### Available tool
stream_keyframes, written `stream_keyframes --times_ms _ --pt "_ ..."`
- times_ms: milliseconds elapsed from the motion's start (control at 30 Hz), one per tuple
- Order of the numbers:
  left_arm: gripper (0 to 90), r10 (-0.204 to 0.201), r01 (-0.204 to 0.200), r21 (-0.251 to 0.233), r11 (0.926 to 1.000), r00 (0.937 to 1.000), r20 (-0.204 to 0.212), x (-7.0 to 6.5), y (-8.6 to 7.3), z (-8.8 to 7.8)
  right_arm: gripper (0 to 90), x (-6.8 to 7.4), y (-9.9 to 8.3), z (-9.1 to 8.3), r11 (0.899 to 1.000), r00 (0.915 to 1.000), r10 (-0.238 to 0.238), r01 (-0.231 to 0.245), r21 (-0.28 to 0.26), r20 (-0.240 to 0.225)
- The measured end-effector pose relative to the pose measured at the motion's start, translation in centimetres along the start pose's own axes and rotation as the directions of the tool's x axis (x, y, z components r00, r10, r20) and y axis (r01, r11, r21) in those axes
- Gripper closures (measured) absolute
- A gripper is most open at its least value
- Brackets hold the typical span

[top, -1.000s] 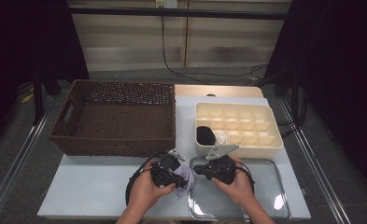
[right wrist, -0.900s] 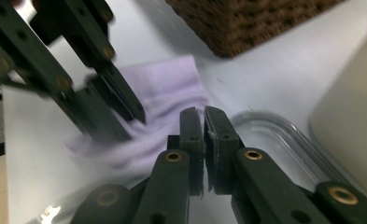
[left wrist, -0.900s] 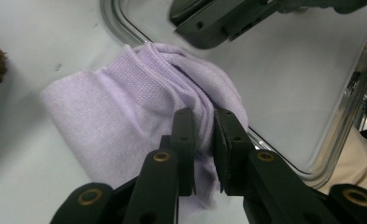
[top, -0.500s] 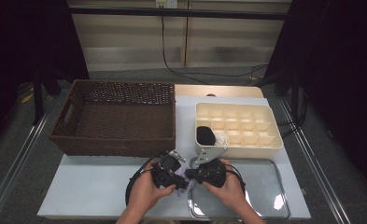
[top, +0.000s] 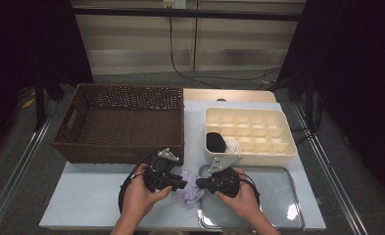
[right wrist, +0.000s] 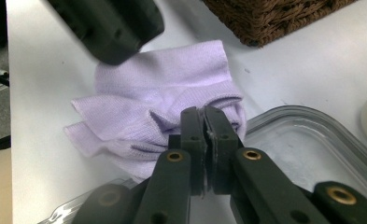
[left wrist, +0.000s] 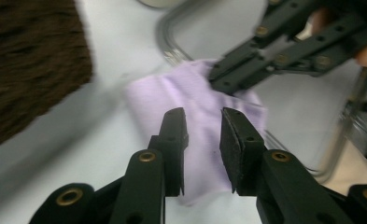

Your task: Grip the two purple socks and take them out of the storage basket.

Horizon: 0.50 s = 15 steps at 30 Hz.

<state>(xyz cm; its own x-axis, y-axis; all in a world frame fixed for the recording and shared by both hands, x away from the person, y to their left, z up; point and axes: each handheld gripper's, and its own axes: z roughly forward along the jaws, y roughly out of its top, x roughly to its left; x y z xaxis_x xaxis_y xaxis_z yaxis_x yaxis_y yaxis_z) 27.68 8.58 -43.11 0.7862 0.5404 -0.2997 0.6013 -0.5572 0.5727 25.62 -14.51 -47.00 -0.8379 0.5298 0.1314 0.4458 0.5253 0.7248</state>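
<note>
A crumpled lavender cloth (top: pixel 190 194) lies on the pale table, half over the left rim of the metal tray (top: pixel 278 205). My right gripper (top: pixel 201 185) reaches it from the right. In the right gripper view its jaws (right wrist: pixel 203 116) are shut on a fold of the cloth (right wrist: pixel 162 88). My left gripper (top: pixel 181 183) is at the cloth's left side. Its jaws have just been opening. In the left gripper view they (left wrist: pixel 203 125) stand apart over the cloth (left wrist: pixel 195 98) with no pad pressing on it. The right gripper (left wrist: pixel 265 60) shows beyond them.
A brown wicker basket (top: pixel 121 122) stands at the back left, close behind the left hand. A cream compartment box (top: pixel 258 128) at the back right holds a black bundle (top: pixel 215 142) and a white one (top: pixel 232 145). The table's front edge is just below the hands.
My left gripper has drawn a little to the left and its jaws have opened off the cloth. The right gripper stays shut on the cloth in about the same place.
</note>
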Motion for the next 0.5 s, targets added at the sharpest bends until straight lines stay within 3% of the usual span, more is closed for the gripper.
stream_keyframes --times_ms 233,500 --pt "80.1 0.037 -0.037 0.045 0.9983 0.9993 0.009 -0.5 -0.6 1.1 86.6 0.0 0.1 0.0 1.000 0.9999 -0.009 0.009 0.008 0.006" --pt "82.4 0.073 -0.072 0.094 0.9930 0.9973 -0.005 -1.2 -0.9 2.8 86.7 -0.1 -0.3 -0.3 1.000 0.9999 -0.004 0.004 0.015 0.014"
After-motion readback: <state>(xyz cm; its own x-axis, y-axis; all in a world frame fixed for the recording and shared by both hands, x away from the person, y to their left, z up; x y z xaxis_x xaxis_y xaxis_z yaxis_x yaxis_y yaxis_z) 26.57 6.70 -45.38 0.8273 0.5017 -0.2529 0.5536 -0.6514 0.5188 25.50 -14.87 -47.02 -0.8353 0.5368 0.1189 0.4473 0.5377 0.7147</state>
